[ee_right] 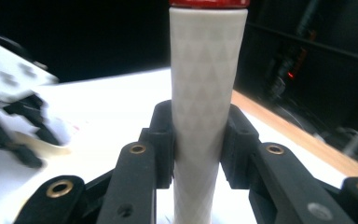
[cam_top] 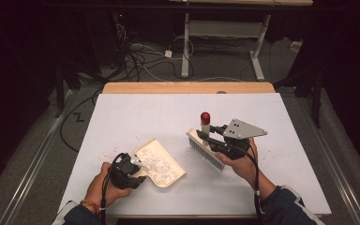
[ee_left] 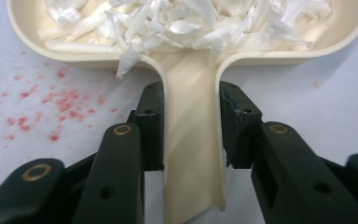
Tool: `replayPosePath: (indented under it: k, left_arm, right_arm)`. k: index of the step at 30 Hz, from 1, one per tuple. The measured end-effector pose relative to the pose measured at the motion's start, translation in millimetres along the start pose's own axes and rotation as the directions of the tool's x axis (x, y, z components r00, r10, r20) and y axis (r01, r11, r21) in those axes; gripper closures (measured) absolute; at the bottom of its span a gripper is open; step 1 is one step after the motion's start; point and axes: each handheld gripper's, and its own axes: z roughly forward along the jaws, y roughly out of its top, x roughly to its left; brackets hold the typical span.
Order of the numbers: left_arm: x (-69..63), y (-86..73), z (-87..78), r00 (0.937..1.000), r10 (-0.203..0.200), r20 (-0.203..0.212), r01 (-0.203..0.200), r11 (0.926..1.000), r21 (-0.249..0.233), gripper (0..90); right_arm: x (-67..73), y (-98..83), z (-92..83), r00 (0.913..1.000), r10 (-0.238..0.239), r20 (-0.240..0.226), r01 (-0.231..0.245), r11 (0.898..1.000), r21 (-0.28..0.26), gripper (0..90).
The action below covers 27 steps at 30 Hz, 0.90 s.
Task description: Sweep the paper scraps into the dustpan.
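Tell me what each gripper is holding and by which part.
The left gripper clamps the cream dustpan by its handle. The right gripper clamps the brush by its white, red-capped handle.

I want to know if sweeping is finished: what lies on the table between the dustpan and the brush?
In the high view, bare white table separates the dustpan from the brush.

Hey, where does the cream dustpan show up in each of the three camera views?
High view: the dustpan lies left of centre on the white table, its handle in the left tongs.
Left gripper view: its tray spans the top, and its handle runs down between the jaws.
Right gripper view: a blurred cream edge at the left, probably the dustpan.
Shared landmark: the white table.
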Motion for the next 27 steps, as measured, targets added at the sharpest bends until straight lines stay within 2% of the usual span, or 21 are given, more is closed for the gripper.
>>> replayPosePath:
  k: [1, 3, 4, 6, 11, 17, 18, 21, 23, 25, 27]
  left_arm:
    - [-2.0, 0.7, -0.1, 1.0000, 0.008, -0.001, -0.008, 1.0000, 0.004, 63.4]
    - [-4.8, 1.4, -0.2, 0.9998, 0.019, -0.003, -0.019, 0.9998, 0.005, 63.4]
    - [-5.4, 1.3, -0.2, 0.9998, 0.021, -0.003, -0.021, 0.9998, 0.006, 63.4]
    - [-5.2, 1.0, -0.1, 0.9998, 0.020, -0.002, -0.020, 0.9998, 0.004, 63.4]
    - [-6.7, 3.5, 1.3, 0.9997, 0.024, -0.007, -0.024, 0.9997, 0.006, 63.4]
    - [-15.7, 17.0, 5.3, 0.9986, 0.053, 0.006, -0.053, 0.9986, 0.004, 63.3]
    - [-18.3, 20.6, 6.6, 0.9982, 0.060, 0.005, -0.060, 0.9982, 0.001, 63.3]
    - [-25.3, 31.2, 11.3, 0.9971, 0.075, 0.013, -0.075, 0.9971, -0.011, 63.3]
    - [-29.1, 37.0, 15.7, 0.9961, 0.087, 0.011, -0.087, 0.9962, 0.002, 63.3]
    - [-31.1, 41.4, 18.8, 0.9953, 0.096, 0.017, -0.096, 0.9954, 0.007, 63.2]
    - [-32.3, 45.2, 19.5, 0.9946, 0.102, 0.019, -0.102, 0.9948, 0.008, 63.2]
  right_arm:
    - [-2.7, -4.6, 2.3, 0.9999, 0.003, 0.012, -0.003, 1.000, 0.017, 70.2]
    - [-8.1, -10.8, 3.5, 0.9995, 0.010, 0.029, -0.010, 1.000, 0.016, 70.2]
    - [-11.2, -10.8, 2.4, 0.9991, 0.026, 0.034, -0.026, 1.000, 0.015, 70.2]
    - [-15.2, -9.1, -1.2, 0.9984, 0.023, 0.052, -0.024, 0.999, 0.022, 70.2]
    - [-20.5, 0.0, -15.6, 0.9969, 0.032, 0.072, -0.031, 0.999, -0.018, 70.2]
    - [-18.9, 1.6, -23.9, 0.9974, 0.048, 0.054, -0.047, 0.999, -0.022, 70.2]
    - [-18.4, 5.0, -28.3, 0.9974, 0.056, 0.047, -0.054, 0.997, -0.046, 70.1]
    - [-16.9, 12.5, -34.2, 0.9976, 0.059, 0.036, -0.056, 0.996, -0.068, 70.2]
    - [-16.0, 14.6, -35.8, 0.9980, 0.041, 0.047, -0.038, 0.997, -0.064, 70.2]
    - [-15.1, 15.8, -38.7, 0.9963, 0.009, 0.086, -0.005, 0.999, -0.043, 70.2]
    - [-17.5, 12.9, -40.4, 0.9951, 0.012, 0.098, -0.012, 1.000, -0.002, 70.2]
